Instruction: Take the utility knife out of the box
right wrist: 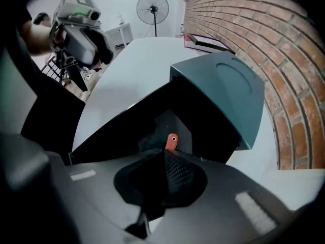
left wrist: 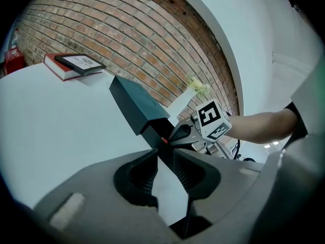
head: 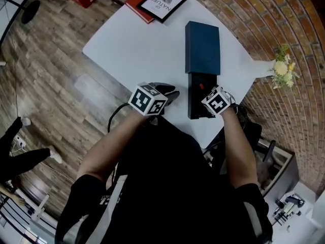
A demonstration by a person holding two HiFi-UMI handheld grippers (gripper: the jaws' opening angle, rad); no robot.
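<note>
Two tongs hang over the white table [head: 132,44]. The left tongs [left wrist: 163,159] stand wide open with nothing between them, at 9 o'clock of the black tray [head: 193,105] that is slid out of the box [head: 203,47]. The right tongs [right wrist: 165,155] point down into that tray, shut tight. The knife [right wrist: 172,140] lies in the tray, its orange end showing just past their tips; whether they pinch it I cannot tell. A book [head: 152,4] lies at the table's 11 o'clock corner.
</note>
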